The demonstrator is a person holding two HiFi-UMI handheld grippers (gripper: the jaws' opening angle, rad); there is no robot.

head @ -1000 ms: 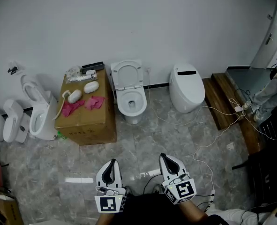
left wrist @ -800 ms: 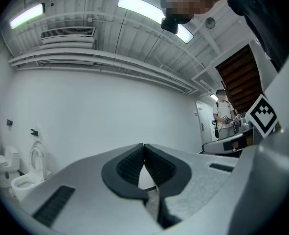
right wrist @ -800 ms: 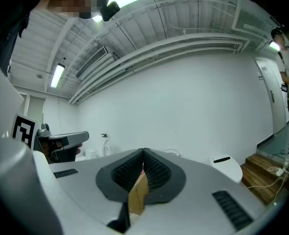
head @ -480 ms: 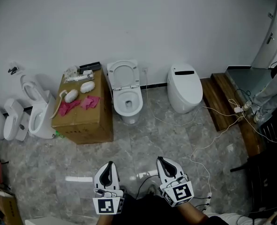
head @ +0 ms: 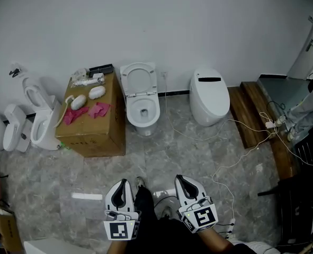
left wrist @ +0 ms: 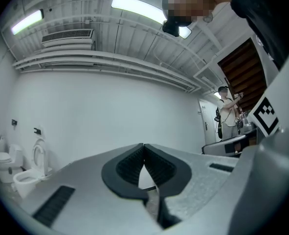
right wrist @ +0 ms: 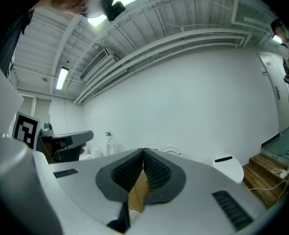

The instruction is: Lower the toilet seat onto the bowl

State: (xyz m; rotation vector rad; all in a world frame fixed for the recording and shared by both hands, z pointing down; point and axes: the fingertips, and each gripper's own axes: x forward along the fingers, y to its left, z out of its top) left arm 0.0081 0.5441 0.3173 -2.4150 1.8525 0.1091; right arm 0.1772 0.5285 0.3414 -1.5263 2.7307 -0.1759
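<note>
White and upright, the toilet seat (head: 139, 79) leans at the wall above its bowl (head: 142, 113), well apart from both tongs. The approach is the step in hand. Left tongs (head: 123, 185) and right tongs (head: 181, 181) are pressed closed, empty. The next move likely calls for crossing the open floor (head: 145, 155) between the cardboard box (head: 95, 128) and the trailing cable (head: 198, 139).

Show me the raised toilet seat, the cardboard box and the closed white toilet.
raised toilet seat (head: 139, 67), head view, top of its ring
cardboard box (head: 100, 127), head view, bare patch of its top
closed white toilet (head: 209, 97), head view, middle of its lid
</note>
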